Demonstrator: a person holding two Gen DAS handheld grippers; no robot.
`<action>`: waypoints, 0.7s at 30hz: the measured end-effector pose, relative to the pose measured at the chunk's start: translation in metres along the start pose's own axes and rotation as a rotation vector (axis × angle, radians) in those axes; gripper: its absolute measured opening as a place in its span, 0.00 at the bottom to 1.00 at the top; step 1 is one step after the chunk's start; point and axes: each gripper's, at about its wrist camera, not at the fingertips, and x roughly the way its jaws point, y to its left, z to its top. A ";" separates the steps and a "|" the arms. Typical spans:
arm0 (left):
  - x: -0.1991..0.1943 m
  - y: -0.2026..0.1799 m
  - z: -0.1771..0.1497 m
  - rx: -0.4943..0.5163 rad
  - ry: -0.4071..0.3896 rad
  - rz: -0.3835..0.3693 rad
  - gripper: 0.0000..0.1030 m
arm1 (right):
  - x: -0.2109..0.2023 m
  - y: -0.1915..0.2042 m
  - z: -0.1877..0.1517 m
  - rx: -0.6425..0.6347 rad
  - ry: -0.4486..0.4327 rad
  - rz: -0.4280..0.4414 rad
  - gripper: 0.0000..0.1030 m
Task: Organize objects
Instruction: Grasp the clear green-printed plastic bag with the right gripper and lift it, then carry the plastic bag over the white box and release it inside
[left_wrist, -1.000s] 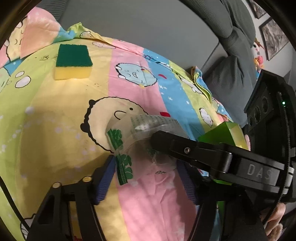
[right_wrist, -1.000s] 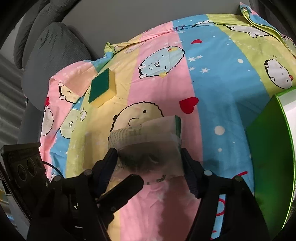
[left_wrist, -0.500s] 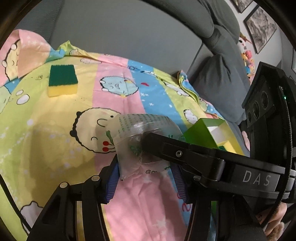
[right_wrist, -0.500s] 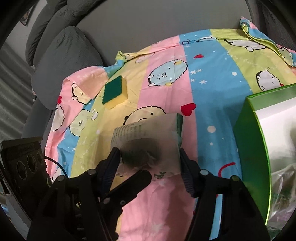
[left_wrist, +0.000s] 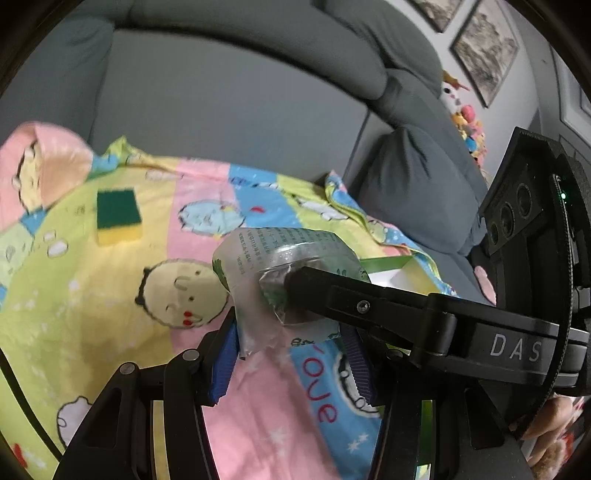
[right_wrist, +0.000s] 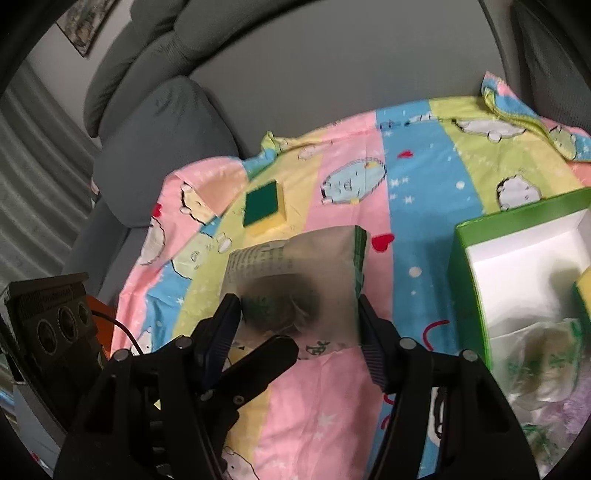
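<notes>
A clear plastic packet with green print (left_wrist: 280, 273) is held up above the striped cartoon bedsheet (left_wrist: 122, 302). My left gripper (left_wrist: 291, 339) and my right gripper (right_wrist: 299, 332) are both shut on it from opposite sides; it also shows in the right wrist view (right_wrist: 295, 280). The right gripper's finger (left_wrist: 369, 299) crosses the left view. A green and yellow sponge (left_wrist: 117, 216) lies on the sheet at the far left, also seen in the right wrist view (right_wrist: 263, 206). A green box (right_wrist: 480, 266) with a white inside stands to the right.
The box holds another sponge (right_wrist: 583, 291) and more clear packets (right_wrist: 543, 362). Grey sofa cushions (left_wrist: 417, 199) and the sofa back (left_wrist: 221, 96) ring the sheet. Framed pictures (left_wrist: 480, 40) hang on the wall at the far right.
Both grippers have lifted the packet higher off the sheet and drawn back. The open green box has come further into the right wrist view.
</notes>
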 end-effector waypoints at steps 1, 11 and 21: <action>-0.002 -0.006 0.001 0.014 -0.007 0.006 0.52 | -0.006 0.000 0.000 0.000 -0.012 0.003 0.60; -0.010 -0.063 0.007 0.110 -0.042 -0.013 0.52 | -0.068 -0.016 -0.003 0.011 -0.130 0.001 0.60; 0.014 -0.110 0.000 0.166 -0.018 -0.061 0.52 | -0.105 -0.063 -0.010 0.095 -0.177 -0.026 0.61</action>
